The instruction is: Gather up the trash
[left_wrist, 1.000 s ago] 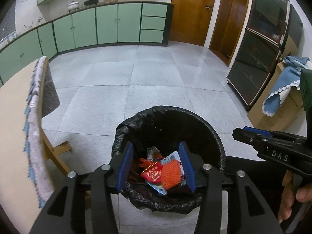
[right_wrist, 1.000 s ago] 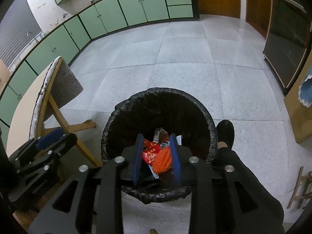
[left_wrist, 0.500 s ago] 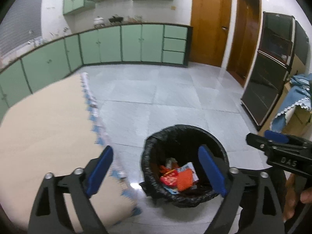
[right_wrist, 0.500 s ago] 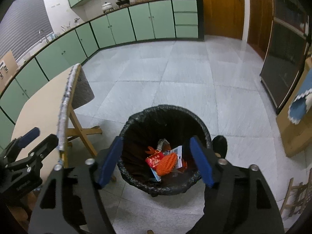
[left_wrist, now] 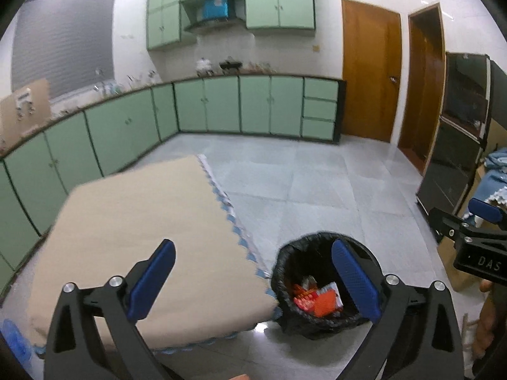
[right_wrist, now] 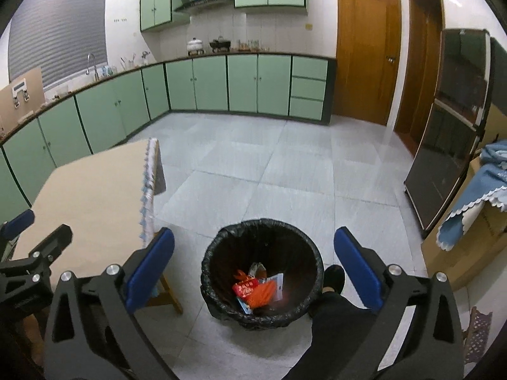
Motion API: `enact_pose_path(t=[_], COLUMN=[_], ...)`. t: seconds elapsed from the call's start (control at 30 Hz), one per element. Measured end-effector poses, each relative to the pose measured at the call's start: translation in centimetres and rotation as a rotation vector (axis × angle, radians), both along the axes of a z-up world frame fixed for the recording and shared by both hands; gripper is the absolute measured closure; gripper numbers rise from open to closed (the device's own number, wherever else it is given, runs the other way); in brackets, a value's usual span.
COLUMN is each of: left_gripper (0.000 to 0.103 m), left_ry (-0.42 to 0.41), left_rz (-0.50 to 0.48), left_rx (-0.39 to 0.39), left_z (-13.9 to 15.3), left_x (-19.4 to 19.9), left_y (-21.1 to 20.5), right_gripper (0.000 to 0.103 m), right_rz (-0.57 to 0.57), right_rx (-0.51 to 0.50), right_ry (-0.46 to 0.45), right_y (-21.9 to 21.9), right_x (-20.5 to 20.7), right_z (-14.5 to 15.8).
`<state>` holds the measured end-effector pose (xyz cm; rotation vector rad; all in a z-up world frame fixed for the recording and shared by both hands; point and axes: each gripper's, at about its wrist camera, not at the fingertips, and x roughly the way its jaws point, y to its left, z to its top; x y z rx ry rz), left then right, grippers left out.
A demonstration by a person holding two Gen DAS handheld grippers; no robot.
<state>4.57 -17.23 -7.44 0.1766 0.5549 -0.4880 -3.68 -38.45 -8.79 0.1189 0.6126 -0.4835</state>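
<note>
Both sets of jaws have just been opening and now stand wide apart, nothing between the pads of either one. The left gripper (left_wrist: 253, 280) hangs high, with the black-lined trash bin (left_wrist: 320, 288) low and under its right-hand jaw, and the cloth-covered bench (left_wrist: 142, 228) under its left-hand jaw. From the right gripper (right_wrist: 253, 267) the bin sits squarely between and below the jaws, red and orange wrappers (right_wrist: 255, 289) heaped at the bottom with a scrap of white paper beside them.

So the trash is in — what could spoil it from here? The bin stands just beside the bench corner, and a black shoe (right_wrist: 332, 278) is right against its rim on the right-jaw side; a careless step would tip it and spill the lot across the tiled floor (right_wrist: 285, 164). The liner's edge looks loosely bunched over the rim, so a jaw dipping back in could snag it and drag the bag up. And the two grippers are near each other — a quick swing toward the bench for more trash risks a knock between them. No further trash shows on the bench from either view, though the left view is blurred.
</note>
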Motion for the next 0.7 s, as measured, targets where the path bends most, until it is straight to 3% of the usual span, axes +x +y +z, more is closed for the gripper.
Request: enact_pose_path(t=[0.17,0.3,0.5,0.7], left_gripper=[0.006,0.006,0.006,0.006], left_ry=[-0.1,-0.153,-0.145,-0.134], left_rz=[0.079,0.112,0.14,0.31], left_rx=[0.011,-0.039,-0.044,-0.032], left_z=[3.3,5.5,7.8,9.3], left_x=[-2.7,-4.6,-6.3,-6.7], left_y=[2.5,4.8,7.8,10.8], right_gripper=[0.005,0.005,0.005,0.005], right_rz=[-0.025,0.009,0.033,0.081], right_rx=[-0.093,-0.099,-0.077,-0.078], right_ry=[-0.033,-0.068,-0.117,-0.168], right_y=[2.6,4.2,6.0,7.8], right_x=[-1.4,-2.5,-4.3,-4.7], right_z=[2.2,3.8,6.1,7.2])
